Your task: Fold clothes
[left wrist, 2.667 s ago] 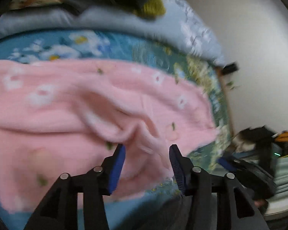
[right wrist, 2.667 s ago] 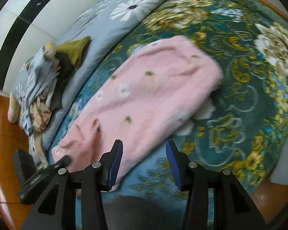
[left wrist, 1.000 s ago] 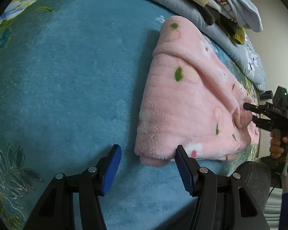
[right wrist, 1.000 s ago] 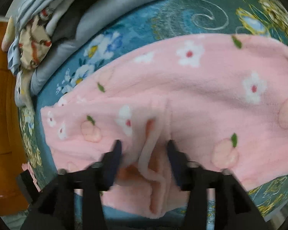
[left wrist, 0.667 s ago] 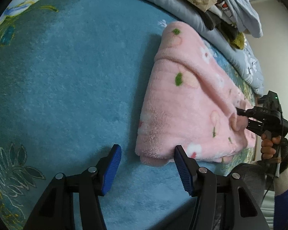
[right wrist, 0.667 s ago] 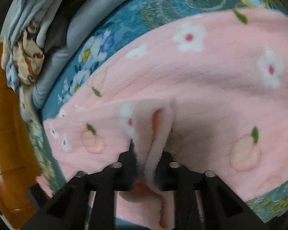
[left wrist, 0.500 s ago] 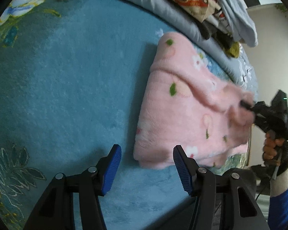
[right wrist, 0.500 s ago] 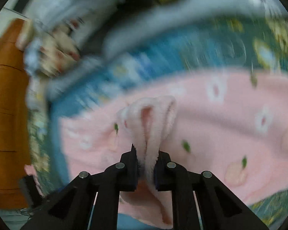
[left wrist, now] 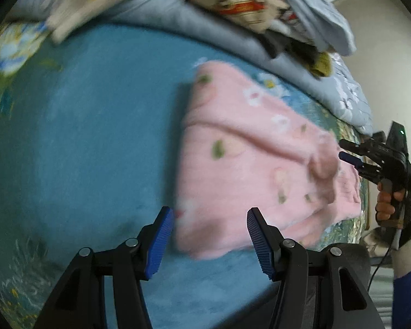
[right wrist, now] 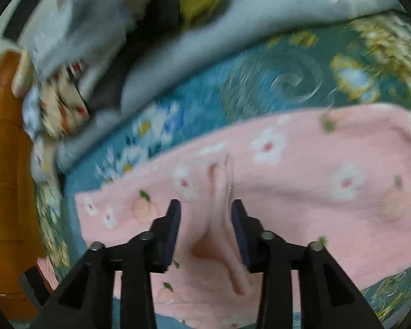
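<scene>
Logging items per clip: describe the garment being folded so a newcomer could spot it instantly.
On the teal floral bedspread, below the heap of grey and printed clothes along its far edge, lies the pink fleece garment. It is the only pink piece, fuzzy, dotted with white flowers and peaches.

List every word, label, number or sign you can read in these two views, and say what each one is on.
None can be read.
Printed cloth in the pile at the back of the bed: red cartoon patches, possibly lettered, too blurred to read.
Right claw: one green light, no legible marking.
Pink fleece garment: flowers and peaches only, no text.
</scene>
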`<state>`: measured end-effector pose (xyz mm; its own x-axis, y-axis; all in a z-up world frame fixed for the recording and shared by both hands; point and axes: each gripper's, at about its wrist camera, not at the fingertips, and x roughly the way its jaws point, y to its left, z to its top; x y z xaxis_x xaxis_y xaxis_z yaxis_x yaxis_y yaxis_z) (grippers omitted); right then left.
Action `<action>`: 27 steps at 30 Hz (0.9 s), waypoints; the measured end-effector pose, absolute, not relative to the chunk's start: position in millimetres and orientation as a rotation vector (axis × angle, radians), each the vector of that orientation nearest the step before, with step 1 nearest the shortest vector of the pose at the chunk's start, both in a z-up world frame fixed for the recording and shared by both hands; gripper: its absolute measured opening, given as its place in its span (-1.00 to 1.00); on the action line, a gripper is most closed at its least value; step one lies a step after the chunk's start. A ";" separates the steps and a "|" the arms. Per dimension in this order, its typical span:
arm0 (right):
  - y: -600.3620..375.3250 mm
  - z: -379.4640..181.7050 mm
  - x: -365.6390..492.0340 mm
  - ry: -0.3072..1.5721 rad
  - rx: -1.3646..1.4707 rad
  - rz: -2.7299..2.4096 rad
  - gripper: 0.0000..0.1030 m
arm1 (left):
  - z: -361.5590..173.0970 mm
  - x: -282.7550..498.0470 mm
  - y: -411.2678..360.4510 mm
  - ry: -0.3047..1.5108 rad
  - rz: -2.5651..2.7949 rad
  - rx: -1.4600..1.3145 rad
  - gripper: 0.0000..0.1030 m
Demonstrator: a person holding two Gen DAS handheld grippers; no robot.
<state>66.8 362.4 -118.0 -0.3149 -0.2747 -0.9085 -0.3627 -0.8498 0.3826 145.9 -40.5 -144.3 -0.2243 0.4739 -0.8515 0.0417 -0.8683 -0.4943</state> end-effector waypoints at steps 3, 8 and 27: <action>411.6 -102.3 114.7 1.016 -1.552 2.374 -0.11 | -135.6 127.4 3.1 -0.532 2.123 -1.698 0.18; 503.0 -119.4 218.3 1.291 -1.185 2.126 -0.05 | -128.6 98.2 95.7 -0.395 2.020 -1.614 0.17; 587.1 -199.1 277.7 1.624 -0.935 1.723 0.17 | -135.8 59.3 158.6 -0.503 1.841 -1.670 0.19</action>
